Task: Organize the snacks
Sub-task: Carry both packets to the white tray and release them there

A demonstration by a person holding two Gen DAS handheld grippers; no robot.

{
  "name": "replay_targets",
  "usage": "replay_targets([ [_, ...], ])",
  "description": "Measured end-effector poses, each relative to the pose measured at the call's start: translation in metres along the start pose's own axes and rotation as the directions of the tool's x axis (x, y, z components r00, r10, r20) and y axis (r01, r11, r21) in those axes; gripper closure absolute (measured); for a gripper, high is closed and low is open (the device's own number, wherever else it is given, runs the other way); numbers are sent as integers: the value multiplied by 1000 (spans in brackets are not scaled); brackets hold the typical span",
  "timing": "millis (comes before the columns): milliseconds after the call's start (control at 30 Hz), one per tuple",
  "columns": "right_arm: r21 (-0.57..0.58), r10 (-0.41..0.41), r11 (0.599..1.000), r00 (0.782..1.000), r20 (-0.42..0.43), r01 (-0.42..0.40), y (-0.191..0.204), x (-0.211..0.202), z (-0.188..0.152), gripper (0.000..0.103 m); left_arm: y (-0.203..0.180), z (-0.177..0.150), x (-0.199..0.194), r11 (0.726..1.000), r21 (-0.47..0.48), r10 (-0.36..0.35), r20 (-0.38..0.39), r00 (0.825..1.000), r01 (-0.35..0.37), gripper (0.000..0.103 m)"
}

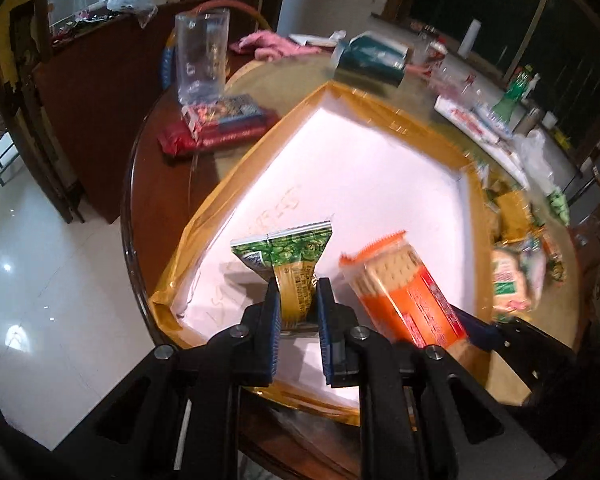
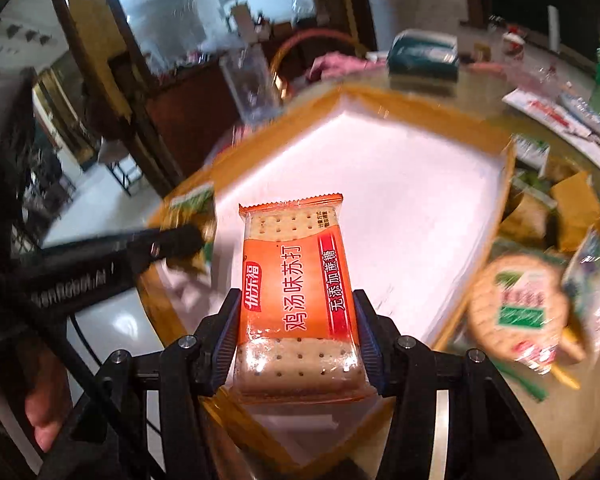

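Over a round wooden surface (image 1: 148,184), a shallow white tray with tape-wrapped rim (image 1: 260,148) waits empty beneath two loads. The right hand-held gripper (image 2: 298,332) pinches an orange soda-cracker pack (image 2: 296,284) by its long sides, crackers showing through clear ends. The left hand-held gripper (image 1: 298,312), pressed nearly together, pinches a small green-and-gold snack sachet (image 1: 290,264) by its crumpled tail. More snacks (image 2: 520,312) lie heaped beside the tray. The slick sachet could slip from so narrow a hold; the packs, carried close, could collide.
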State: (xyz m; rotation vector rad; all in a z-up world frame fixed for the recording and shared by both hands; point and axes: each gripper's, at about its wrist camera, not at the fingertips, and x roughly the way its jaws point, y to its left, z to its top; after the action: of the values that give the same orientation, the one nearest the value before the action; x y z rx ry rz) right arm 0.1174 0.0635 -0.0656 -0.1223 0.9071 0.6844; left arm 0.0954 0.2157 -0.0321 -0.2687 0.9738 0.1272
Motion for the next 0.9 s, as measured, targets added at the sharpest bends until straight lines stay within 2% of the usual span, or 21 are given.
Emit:
replay_targets([
  [67, -47, -58, 997, 998, -2, 58, 6, -4, -8, 49, -4, -5, 5, 999, 28, 20, -31, 999, -19, 85],
  [200, -75, -59, 996, 998, -32, 56, 6, -11, -22, 49, -13, -15, 9, 996, 83, 40, -82, 996, -34, 85],
  [333, -130, -63, 990, 998, -10, 61, 7, -12, -24, 49, -14, -16, 11, 996, 80, 43, -79, 996, -37, 83],
  [433, -110, -52, 993, 999, 6, 52, 10, -13, -22, 47, -9, -11, 16, 998, 57, 40, -115, 993, -33, 67],
  [467, -87, -36, 995, 999, 16, 38, 7, -17, -22, 46, -8, -11, 13, 999, 40, 29, -109, 994, -24, 60],
  [533, -58, 11, 998, 998, 69, -7, 4, -33, -25, 37, -6, -12, 3, 1000, 18, 6, -59, 998, -4, 42],
  [567, -52, 28, 998, 995, 97, -23, 1, -41, -25, 25, -7, -14, -3, 1000, 17, 7, -34, 999, -6, 29],
  [600, -43, 37, 999, 991, 129, -31, -3, -50, -26, 22, -10, -16, -11, 1000, 19, 1, 2, 1000, -1, 27],
  [733, 8, 47, 999, 975, 215, -50, -24, -82, -37, 22, -34, -25, -38, 998, 59, -37, 101, 994, 31, 27],
  [767, 38, 46, 998, 973, 228, -56, -33, -88, -41, 22, -40, -27, -42, 996, 69, -55, 109, 992, 48, 27],
  [833, 114, 48, 990, 967, 249, -79, -57, -101, -52, 22, -60, -31, -53, 986, 111, -136, 124, 983, 123, 24],
  [900, 178, 25, 982, 970, 243, -70, -82, -108, -63, 22, -80, -34, -56, 976, 153, -174, 122, 977, 154, 20],
])
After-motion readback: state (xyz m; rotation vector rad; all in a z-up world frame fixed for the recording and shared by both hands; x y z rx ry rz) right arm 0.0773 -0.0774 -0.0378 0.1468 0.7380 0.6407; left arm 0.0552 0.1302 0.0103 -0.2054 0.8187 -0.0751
